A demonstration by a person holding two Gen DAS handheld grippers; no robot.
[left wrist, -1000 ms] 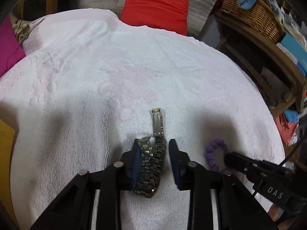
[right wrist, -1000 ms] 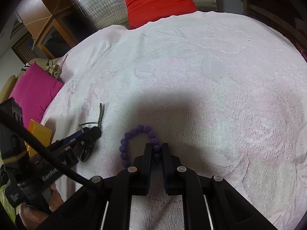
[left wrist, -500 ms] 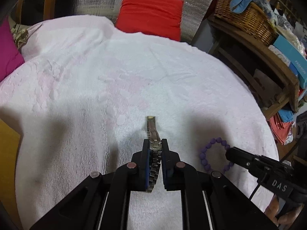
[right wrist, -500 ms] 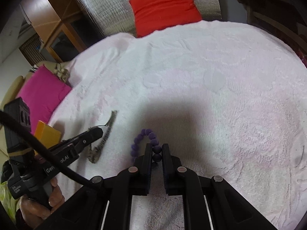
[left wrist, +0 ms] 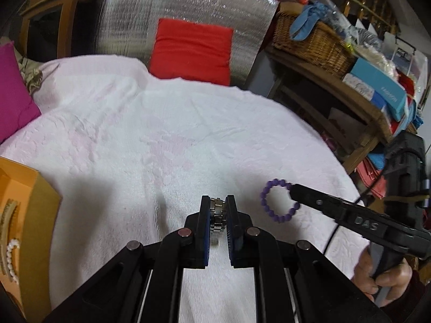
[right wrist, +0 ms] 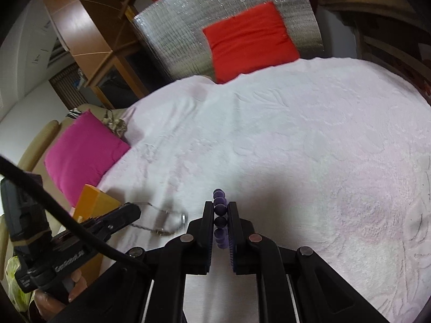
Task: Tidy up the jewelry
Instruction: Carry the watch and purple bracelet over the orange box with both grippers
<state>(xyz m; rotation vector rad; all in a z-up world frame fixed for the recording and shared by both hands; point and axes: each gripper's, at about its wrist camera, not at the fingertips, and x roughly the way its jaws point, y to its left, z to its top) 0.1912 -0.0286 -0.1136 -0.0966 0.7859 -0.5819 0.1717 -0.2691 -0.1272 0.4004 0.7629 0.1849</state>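
A steel link watch (left wrist: 217, 216) is pinched between the blue pads of my left gripper (left wrist: 218, 202), which is shut on it and holds it above the white towel. In the right wrist view the watch (right wrist: 164, 222) dangles blurred from that gripper's tip (right wrist: 132, 211). My right gripper (right wrist: 219, 206) is shut on a purple bead bracelet (right wrist: 219, 210); in the left wrist view the bracelet (left wrist: 278, 200) hangs as a ring from the right gripper's tip (left wrist: 295, 189). An orange jewelry box (left wrist: 18, 231) at the left edge holds a pearl strand (left wrist: 10, 255).
The white textured towel (left wrist: 161, 140) covers the round table. A red cushion (left wrist: 192, 51) and silver foil panel stand behind it, a magenta cushion (right wrist: 83, 150) at the left. A wicker basket (left wrist: 312, 40) and stacked boxes sit on a wooden shelf to the right.
My left gripper closed on the watch and lifted it off the towel. My right gripper rose with the purple bracelet, which now hangs free. The orange box came into the left wrist view.
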